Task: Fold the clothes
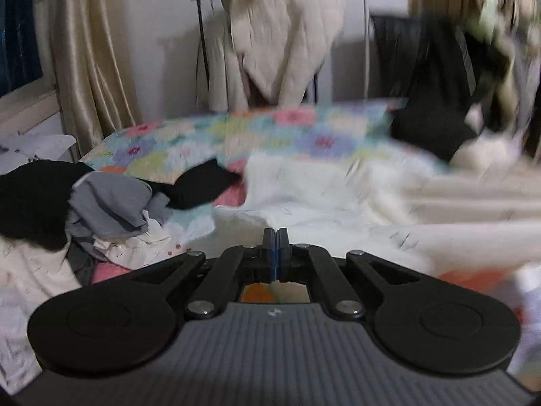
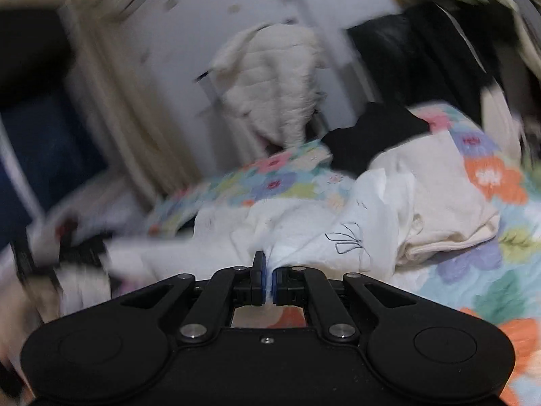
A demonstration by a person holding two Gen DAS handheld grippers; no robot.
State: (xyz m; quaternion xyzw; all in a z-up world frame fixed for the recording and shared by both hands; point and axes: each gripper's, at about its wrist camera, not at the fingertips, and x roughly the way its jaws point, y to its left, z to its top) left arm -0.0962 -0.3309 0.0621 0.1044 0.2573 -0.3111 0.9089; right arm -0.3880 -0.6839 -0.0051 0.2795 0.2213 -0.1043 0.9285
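Right gripper (image 2: pixel 267 270): pinched on the white garment (image 2: pixel 304 223)
Left gripper (image 1: pixel 276 247): jaws together — nothing visibly between them
Garment: rumpled on the flowered bedspread (image 2: pixel 500 257)
Advice: keep the pinch firm — draw the edge taut

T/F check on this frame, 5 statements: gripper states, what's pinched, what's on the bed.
1. The right gripper has its jaws closed on the white garment. True.
2. The left gripper stands wide open. False: its jaws are shut together, and no cloth shows clearly between them.
3. The bed cover is plain grey. False: it carries a multicoloured flower print.
4. A cream jacket hangs on a rack behind the bed. True.
5. The clothes pile in the left wrist view is neatly folded. False: black, grey and white pieces lie crumpled in a heap.
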